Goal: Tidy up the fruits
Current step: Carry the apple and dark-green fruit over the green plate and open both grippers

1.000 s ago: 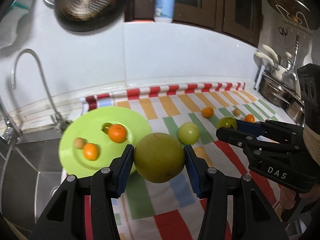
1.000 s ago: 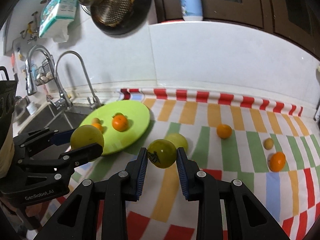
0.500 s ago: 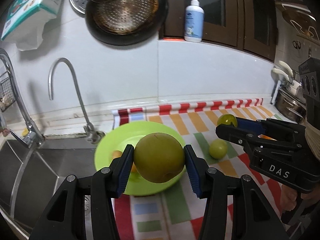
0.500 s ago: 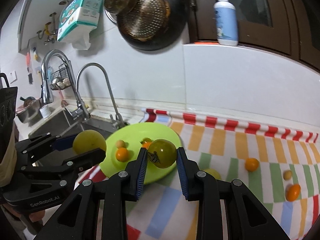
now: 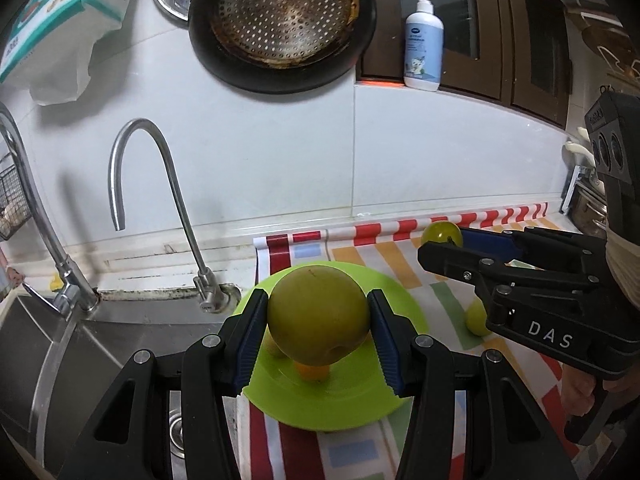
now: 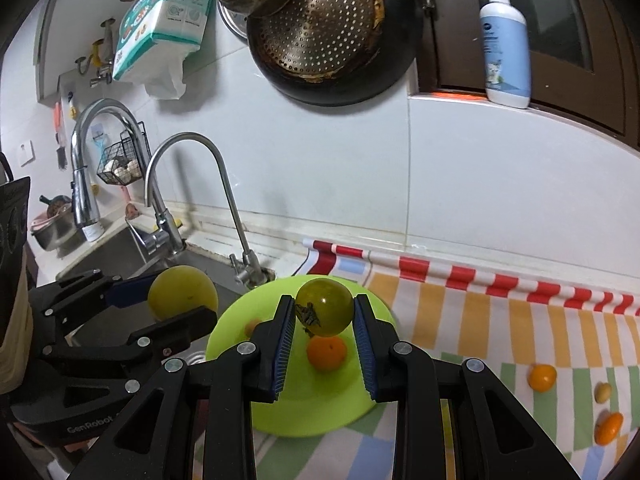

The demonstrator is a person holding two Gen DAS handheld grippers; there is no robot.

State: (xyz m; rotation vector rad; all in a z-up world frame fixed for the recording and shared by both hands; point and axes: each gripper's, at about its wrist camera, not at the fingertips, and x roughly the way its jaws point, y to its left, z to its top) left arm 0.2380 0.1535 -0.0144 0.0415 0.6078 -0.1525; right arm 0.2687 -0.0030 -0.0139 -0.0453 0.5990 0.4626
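Both hand-held grippers moved fruit over plate [image 6: 360,408].

above the green plate [image 6: 360,408] the way down was crowded: an orange [image 6: 326,353] lay near its middle under the right gripper [image 6: 323,320], and a smaller orange [image 5: 312,372] sat under the left gripper [image 5: 318,320]. the plate's near rim stayed bare. behind the plate, the curved tap [image 6: 224,200] rose beside the sink [image 5: 52,360], blocking the far left. right of the plate, the striped cloth [image 6: 500,332] lay mostly open, with scattered fruit well apart.
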